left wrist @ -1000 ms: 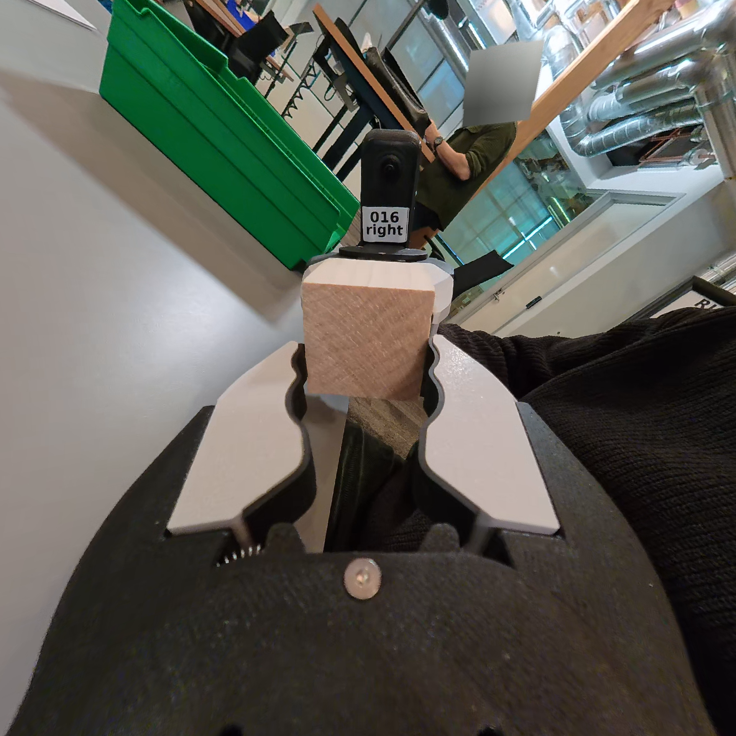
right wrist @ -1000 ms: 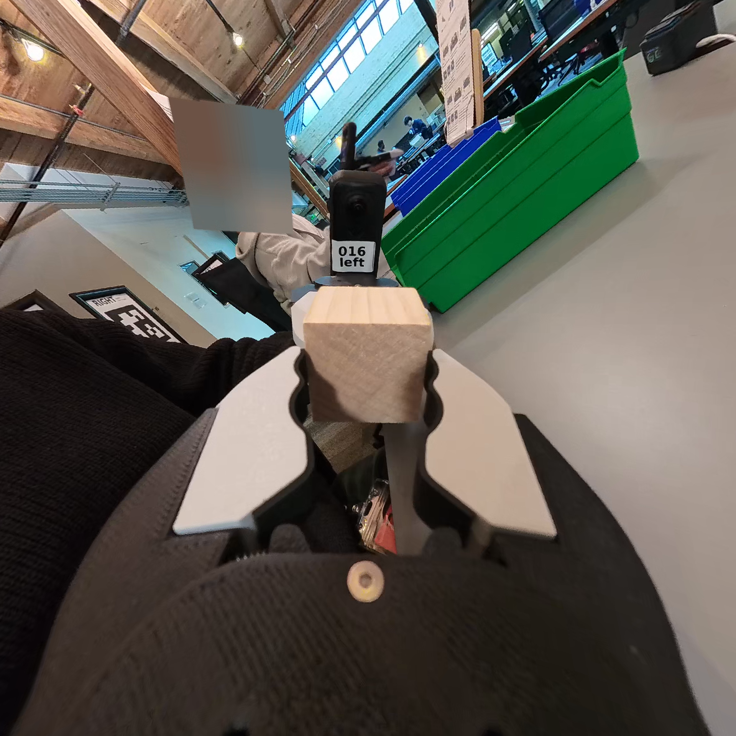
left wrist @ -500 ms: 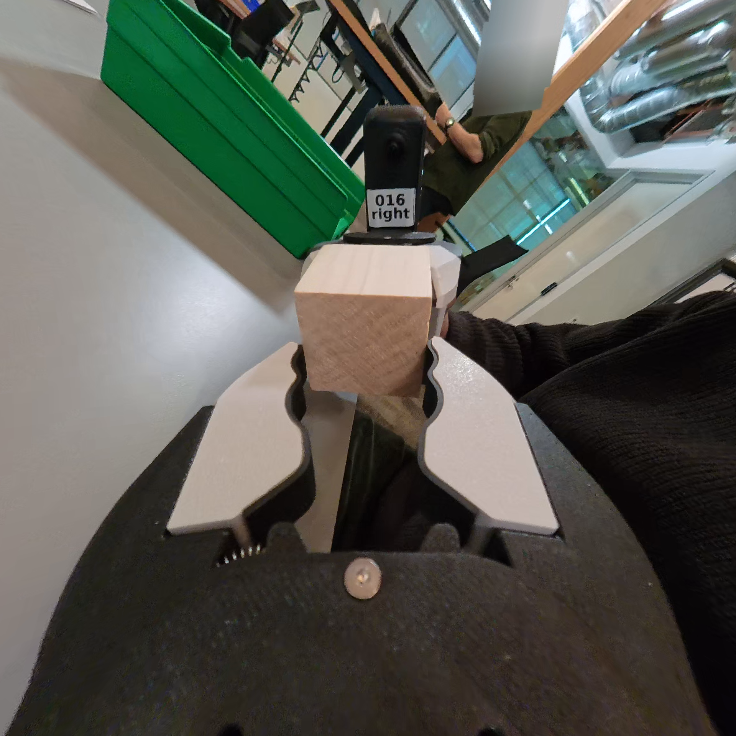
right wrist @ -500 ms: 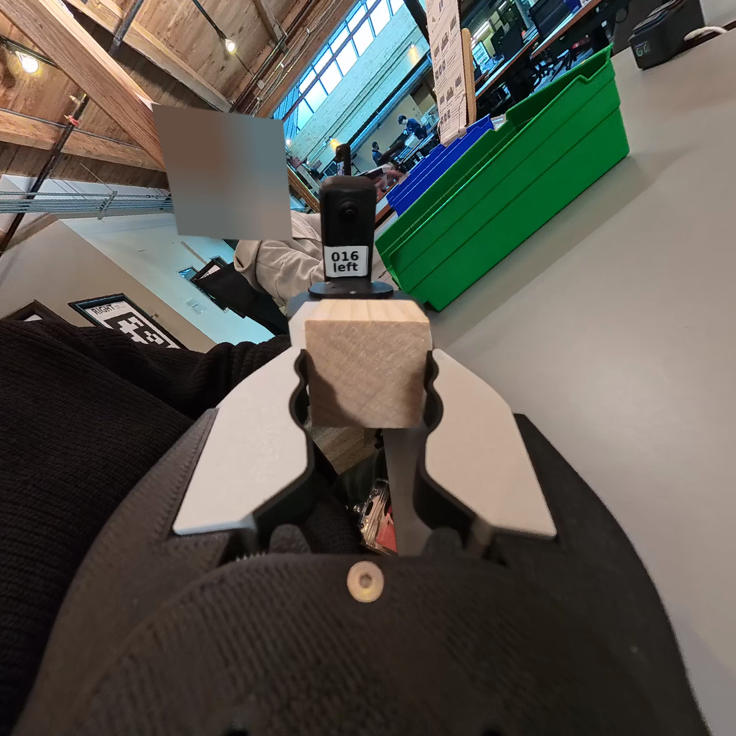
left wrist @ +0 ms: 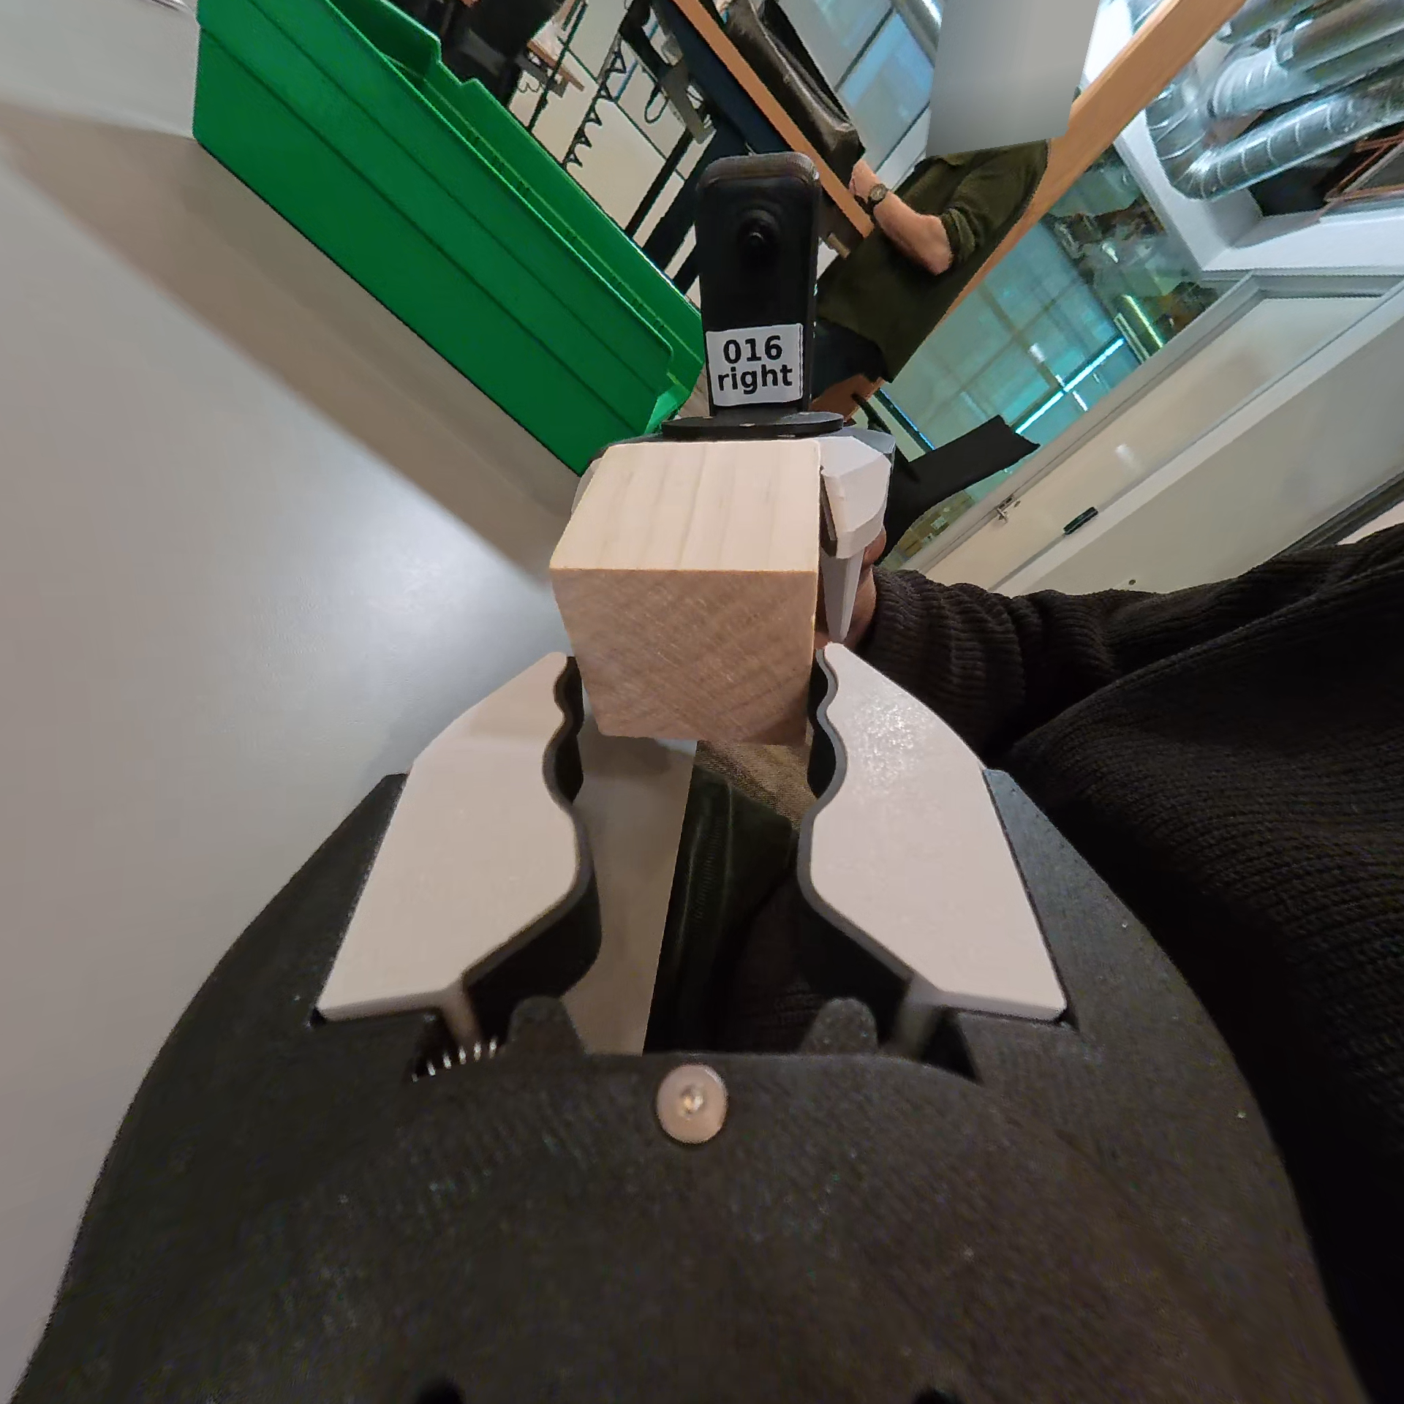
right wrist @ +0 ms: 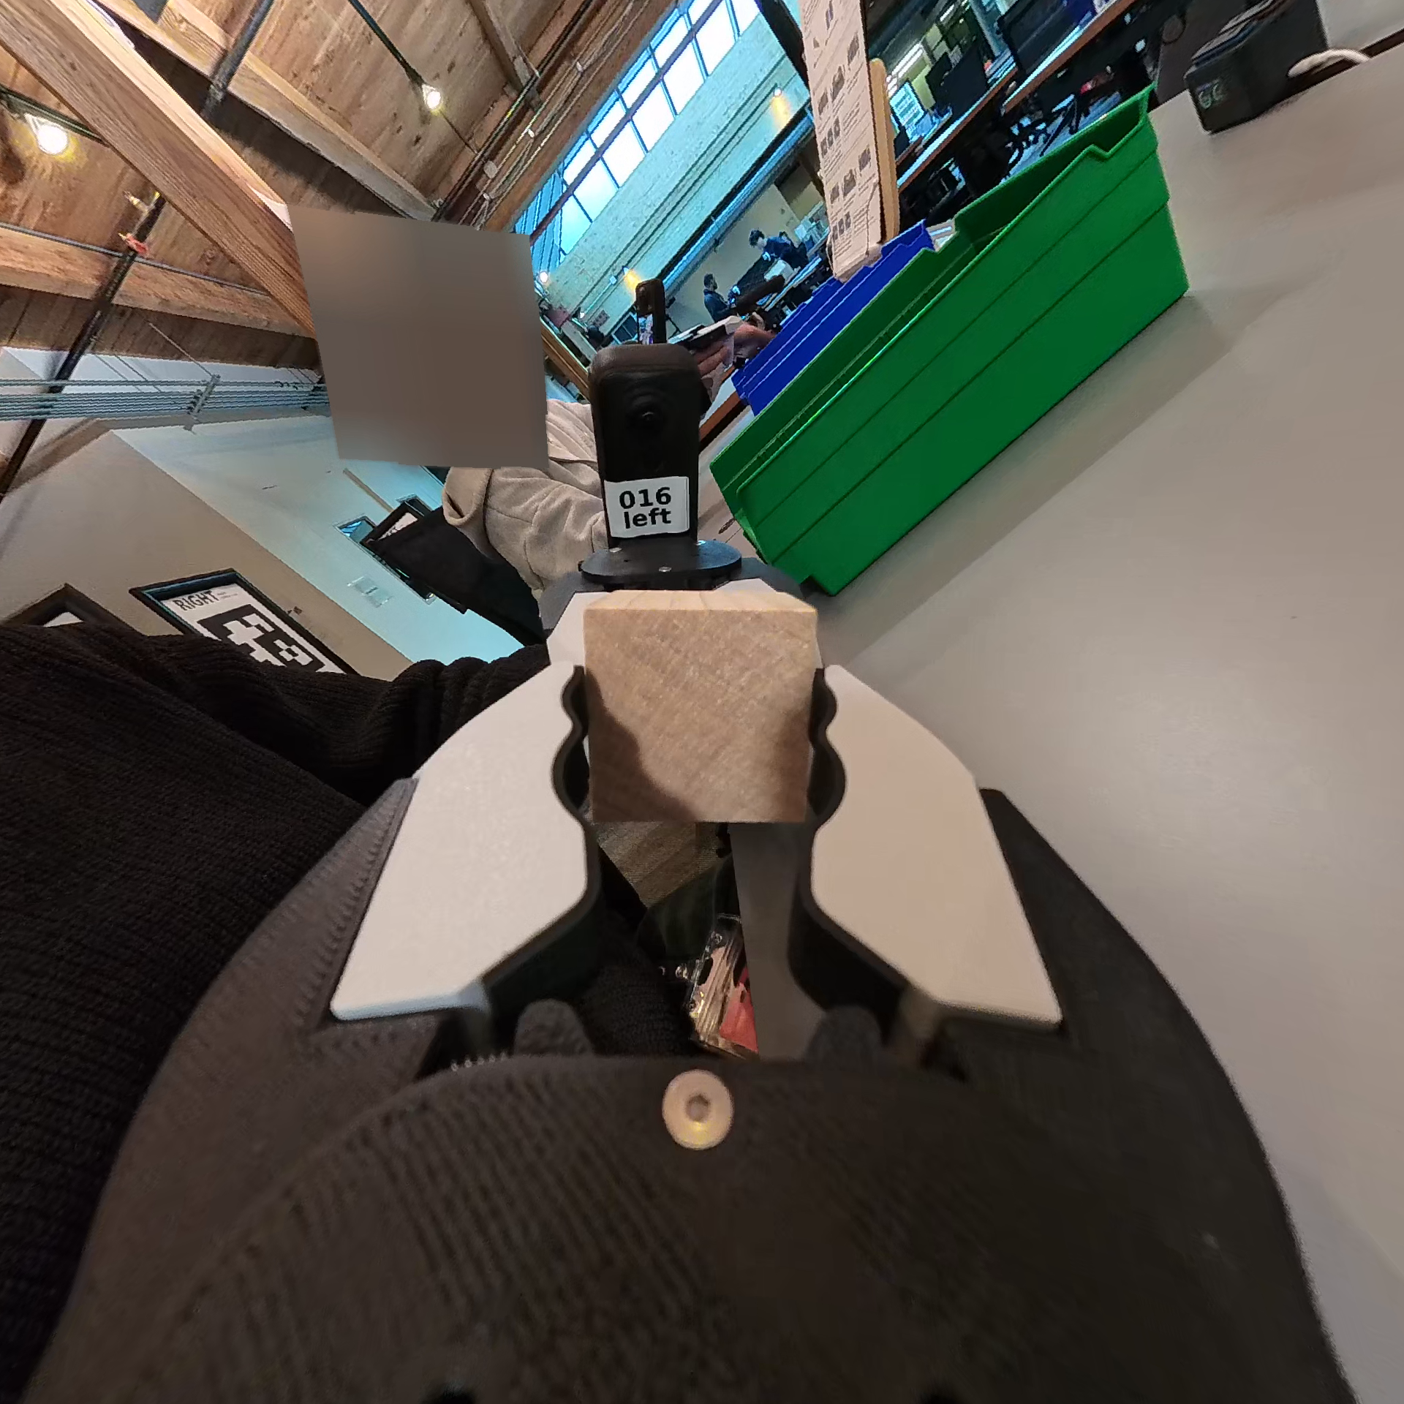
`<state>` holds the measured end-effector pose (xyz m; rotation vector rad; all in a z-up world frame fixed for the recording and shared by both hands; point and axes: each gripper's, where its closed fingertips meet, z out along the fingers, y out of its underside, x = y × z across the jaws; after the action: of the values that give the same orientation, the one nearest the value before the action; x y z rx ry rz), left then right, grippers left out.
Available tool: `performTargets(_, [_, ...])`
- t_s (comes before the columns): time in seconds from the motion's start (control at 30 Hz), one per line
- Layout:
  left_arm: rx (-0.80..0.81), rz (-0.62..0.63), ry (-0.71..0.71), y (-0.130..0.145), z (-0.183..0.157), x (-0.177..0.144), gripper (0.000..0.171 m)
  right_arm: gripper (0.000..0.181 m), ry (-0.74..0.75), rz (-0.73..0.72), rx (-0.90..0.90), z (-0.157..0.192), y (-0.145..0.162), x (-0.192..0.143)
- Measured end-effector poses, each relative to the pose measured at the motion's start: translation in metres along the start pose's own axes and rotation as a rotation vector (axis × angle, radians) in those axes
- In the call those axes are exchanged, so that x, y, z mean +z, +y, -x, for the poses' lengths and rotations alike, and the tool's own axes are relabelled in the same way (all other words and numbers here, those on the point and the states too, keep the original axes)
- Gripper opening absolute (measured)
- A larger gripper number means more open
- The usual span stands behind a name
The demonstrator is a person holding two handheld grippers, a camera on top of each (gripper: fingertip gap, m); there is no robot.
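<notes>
A pale wooden cube (left wrist: 684, 623) is held in the air between both grippers, which face each other. My left gripper (left wrist: 695, 668) is shut on the cube's near end at its very fingertips, and the cube shows its top face. My right gripper is shut on the far end; one white finger (left wrist: 851, 524) and its black camera (left wrist: 760, 266) show behind the cube. In the right wrist view my right gripper (right wrist: 697, 684) is shut on the cube (right wrist: 699, 722), which sits deeper between its fingers. The left gripper's camera (right wrist: 646, 425) stands right behind.
A grey table (left wrist: 190, 608) lies below, also seen in the right wrist view (right wrist: 1139, 684). A green bin (left wrist: 425, 197) stands at its far side (right wrist: 988, 395), with a blue bin (right wrist: 828, 327) behind it. A black knitted sleeve (left wrist: 1139, 760) fills one side. People stand in the background.
Both grippers have tilted while still holding the cube. In the left wrist view more of the cube's top face shows. In the right wrist view its top face has nearly gone.
</notes>
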<state>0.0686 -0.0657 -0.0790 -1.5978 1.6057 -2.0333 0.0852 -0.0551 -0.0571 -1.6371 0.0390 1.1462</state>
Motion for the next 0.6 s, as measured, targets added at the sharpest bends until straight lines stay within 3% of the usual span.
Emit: performTargets(0.6, [-0.025,-0.006,-0.007,-0.0001,0.0035,-0.0007,0.058,0.057,0.035,0.034,-0.039,-0.0019,0.0038,0.0014])
